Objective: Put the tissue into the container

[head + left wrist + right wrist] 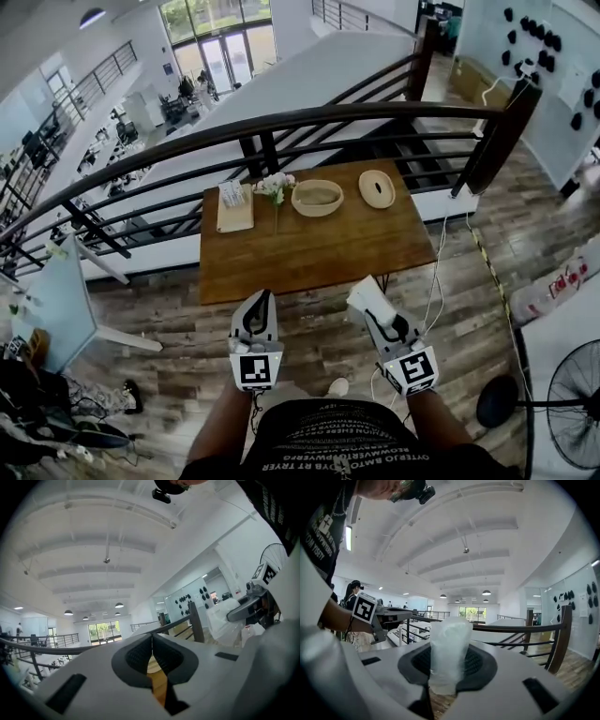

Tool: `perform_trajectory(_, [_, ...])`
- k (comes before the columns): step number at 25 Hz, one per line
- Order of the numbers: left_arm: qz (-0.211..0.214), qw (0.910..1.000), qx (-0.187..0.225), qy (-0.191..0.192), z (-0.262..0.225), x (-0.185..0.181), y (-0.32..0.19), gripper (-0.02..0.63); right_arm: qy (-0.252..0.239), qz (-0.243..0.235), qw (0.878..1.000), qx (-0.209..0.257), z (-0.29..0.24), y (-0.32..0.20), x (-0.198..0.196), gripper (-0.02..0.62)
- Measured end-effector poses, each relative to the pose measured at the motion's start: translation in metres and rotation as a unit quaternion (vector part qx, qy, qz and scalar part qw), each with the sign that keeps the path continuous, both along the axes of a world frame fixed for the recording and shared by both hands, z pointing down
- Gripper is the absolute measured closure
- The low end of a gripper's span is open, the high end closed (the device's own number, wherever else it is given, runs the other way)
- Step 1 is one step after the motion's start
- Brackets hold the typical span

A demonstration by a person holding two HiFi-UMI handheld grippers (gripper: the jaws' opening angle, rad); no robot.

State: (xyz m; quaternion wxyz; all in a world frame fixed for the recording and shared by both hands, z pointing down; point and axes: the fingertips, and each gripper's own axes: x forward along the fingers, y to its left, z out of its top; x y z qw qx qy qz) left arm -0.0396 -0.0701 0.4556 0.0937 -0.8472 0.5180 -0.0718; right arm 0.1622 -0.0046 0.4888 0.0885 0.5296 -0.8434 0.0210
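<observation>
Head view: wooden table (309, 253) at frame centre, both grippers low, short of its near edge.
- Right gripper (377, 317), lower right of centre: fingers narrowed onto the tissue (361, 296), a white soft pack standing up from the pads. The right gripper view confirms the pads are pressed on it.
- Left gripper (255, 309), lower left of centre: jaws together, nothing between them.
- Container (298, 202), a pale bowl, at the table's far side, well apart from the tissue.

Step, as I judge it: carrying, tissue gripped but not yet over the table. Next: reach forward over the bowl's mouth, lower, part the jaws.

Count: two grippers, one tissue held, one bowl, one oval lid (377, 188), one board (234, 214), one flower sprig (276, 187)
</observation>
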Motion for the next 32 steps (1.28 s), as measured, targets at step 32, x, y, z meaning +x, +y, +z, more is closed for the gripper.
perform_trajectory(32, [-0.002,0.9988,-0.047,0.011,0.018,-0.004,-0.161,0.577,0.000,0.024,1.000,-0.013,0.008,-0.179,0.019,0.490])
